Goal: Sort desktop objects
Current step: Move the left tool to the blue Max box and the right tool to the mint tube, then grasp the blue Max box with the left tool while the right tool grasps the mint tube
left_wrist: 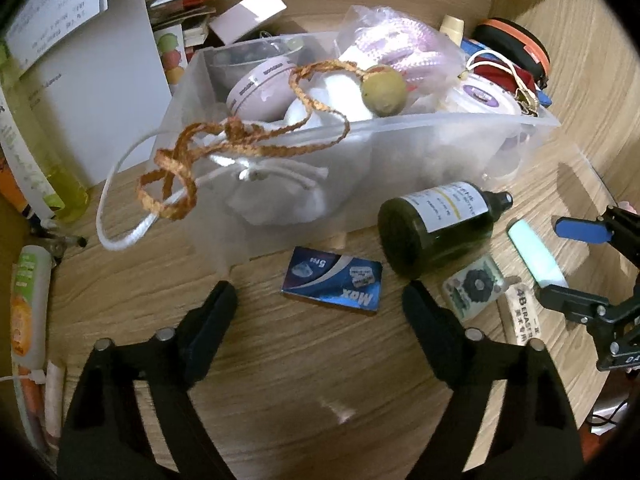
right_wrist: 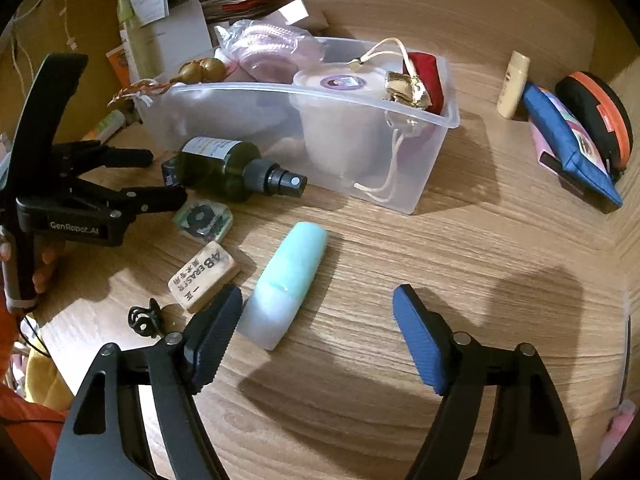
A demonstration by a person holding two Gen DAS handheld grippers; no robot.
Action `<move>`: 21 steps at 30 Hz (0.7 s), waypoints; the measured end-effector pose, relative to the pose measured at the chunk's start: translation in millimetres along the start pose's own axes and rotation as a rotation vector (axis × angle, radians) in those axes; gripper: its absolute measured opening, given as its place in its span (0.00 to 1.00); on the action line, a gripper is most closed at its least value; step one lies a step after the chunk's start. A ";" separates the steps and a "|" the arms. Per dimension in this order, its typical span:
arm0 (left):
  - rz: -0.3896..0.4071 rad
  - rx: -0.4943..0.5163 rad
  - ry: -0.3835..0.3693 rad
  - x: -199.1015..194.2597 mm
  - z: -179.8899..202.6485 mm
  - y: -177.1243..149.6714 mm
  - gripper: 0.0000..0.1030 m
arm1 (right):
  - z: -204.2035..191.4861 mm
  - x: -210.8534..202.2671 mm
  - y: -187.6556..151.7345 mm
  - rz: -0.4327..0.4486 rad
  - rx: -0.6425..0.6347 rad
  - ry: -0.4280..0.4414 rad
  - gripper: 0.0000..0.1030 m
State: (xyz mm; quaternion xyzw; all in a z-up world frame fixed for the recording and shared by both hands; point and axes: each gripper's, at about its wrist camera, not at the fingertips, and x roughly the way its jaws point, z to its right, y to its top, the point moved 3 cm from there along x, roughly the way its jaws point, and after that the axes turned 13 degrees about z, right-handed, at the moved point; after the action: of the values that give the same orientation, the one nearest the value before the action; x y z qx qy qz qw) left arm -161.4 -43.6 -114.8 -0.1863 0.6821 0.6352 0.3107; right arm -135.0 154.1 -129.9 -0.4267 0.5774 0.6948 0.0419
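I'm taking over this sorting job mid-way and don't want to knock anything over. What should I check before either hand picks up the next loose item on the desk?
1. Left tongs empty and open: ok.
2. Right tongs empty and open: ok.
3. Blue box lies flat between the left tongs' fingers, nothing on it: ok.
4. Mint tube lined up between the right tongs' fingers: not ok, it lies toward the left finger, nearly touching.
5. Dark bottle clear of the blue box: ok, but it lies on its side and might roll.
6. Room left in the bin: cannot tell, it already looks piled high.
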 end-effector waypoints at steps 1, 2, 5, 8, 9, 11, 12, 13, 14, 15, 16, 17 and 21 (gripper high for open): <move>0.003 0.002 -0.003 -0.2 0.6 -0.3 0.80 | -0.9 -0.6 -0.2 0.001 -0.004 -0.002 0.66; 0.007 0.005 -0.007 -1.1 1.7 -0.6 0.79 | -2.7 0.0 0.3 -0.001 -0.015 -0.006 0.63; 0.015 0.016 -0.021 -2.3 3.8 -0.9 0.72 | -6.7 2.3 2.1 0.006 -0.043 -0.010 0.53; 0.022 0.026 -0.035 -1.9 6.4 0.7 0.66 | -11.9 2.0 2.8 0.010 -0.058 0.012 0.44; 0.024 0.030 -0.039 -2.0 7.3 0.9 0.64 | -12.3 1.7 2.2 0.012 -0.060 0.015 0.43; 0.027 0.035 -0.047 -1.9 10.6 1.1 0.60 | -13.8 1.5 2.0 0.015 -0.062 0.019 0.37; 0.028 0.038 -0.051 -2.2 11.8 1.3 0.57 | -14.7 1.4 1.9 0.017 -0.063 0.023 0.35; 0.030 0.040 -0.055 -2.4 13.0 1.6 0.54 | -15.5 2.3 2.4 0.017 -0.064 0.025 0.30; 0.030 0.042 -0.057 -1.0 14.4 3.2 0.53 | -16.4 1.9 2.7 0.018 -0.064 0.026 0.24; 0.032 0.042 -0.057 -1.1 14.5 3.5 0.51 | -16.6 1.2 2.5 0.019 -0.064 0.028 0.22; 0.032 0.042 -0.056 0.1 15.3 4.8 0.48 | -16.4 0.5 2.4 0.020 -0.063 0.028 0.22; 0.034 0.039 -0.056 -0.2 15.1 5.1 0.46 | -17.3 -0.4 1.7 0.021 -0.059 0.029 0.22; 0.033 0.036 -0.053 -1.7 15.0 4.1 0.46 | -12.3 -2.9 0.9 0.027 -0.035 0.039 0.22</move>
State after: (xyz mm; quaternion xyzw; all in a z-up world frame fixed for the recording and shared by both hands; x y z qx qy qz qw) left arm -160.0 -28.6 -110.6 -0.1524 0.6879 0.6327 0.3213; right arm -127.0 144.7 -127.0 -0.4330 0.5716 0.6969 0.0139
